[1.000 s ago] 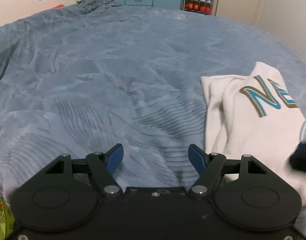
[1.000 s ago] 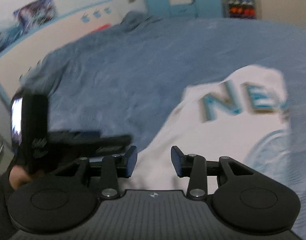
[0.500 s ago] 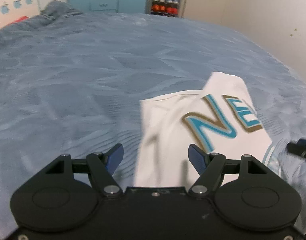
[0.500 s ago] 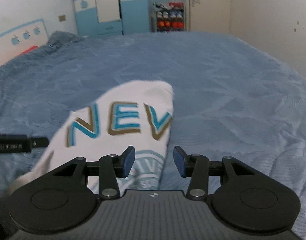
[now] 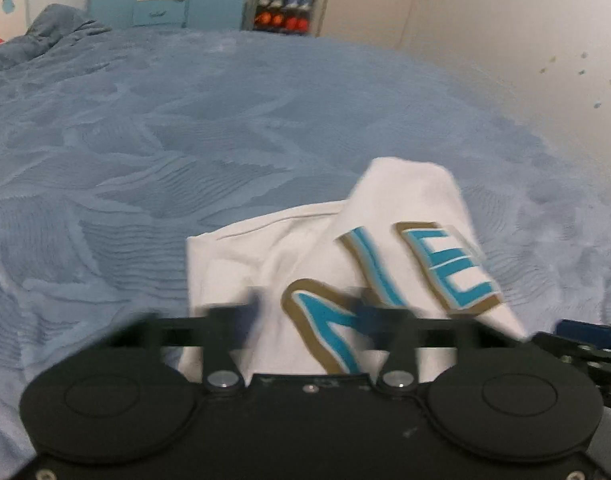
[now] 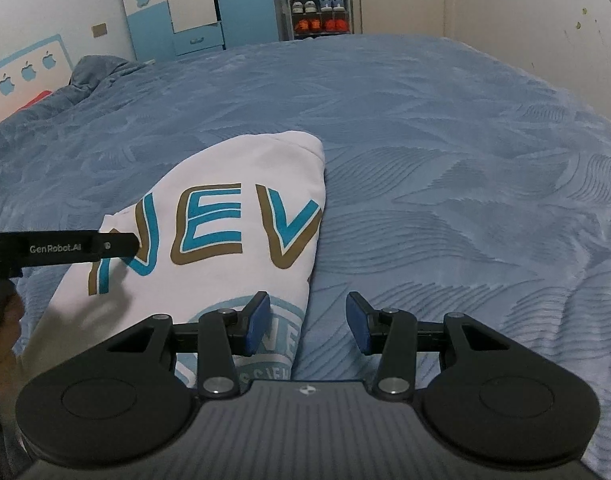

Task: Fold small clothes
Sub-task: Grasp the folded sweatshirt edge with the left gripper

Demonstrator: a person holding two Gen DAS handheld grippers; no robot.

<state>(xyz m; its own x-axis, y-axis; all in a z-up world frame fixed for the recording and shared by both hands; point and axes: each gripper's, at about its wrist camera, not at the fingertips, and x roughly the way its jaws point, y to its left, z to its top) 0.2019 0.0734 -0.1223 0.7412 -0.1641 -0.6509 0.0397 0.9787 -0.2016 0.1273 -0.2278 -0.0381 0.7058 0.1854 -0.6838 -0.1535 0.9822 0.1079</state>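
sweatshirt (image 6: 225,216), white with blue lettering, partly folded on blue bedspread (image 6: 445,160). right gripper (image 6: 308,328) spread wide, empty, at its edge. left gripper (image 5: 311,312) blurred, spacing unclear. next, probably: pinch an edge, fold across.

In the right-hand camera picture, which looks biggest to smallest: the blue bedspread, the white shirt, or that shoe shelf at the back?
1. blue bedspread, fills most of the picture.
2. white shirt.
3. shoe shelf, smallest, though it stands far from the camera, so its true size is unsure.
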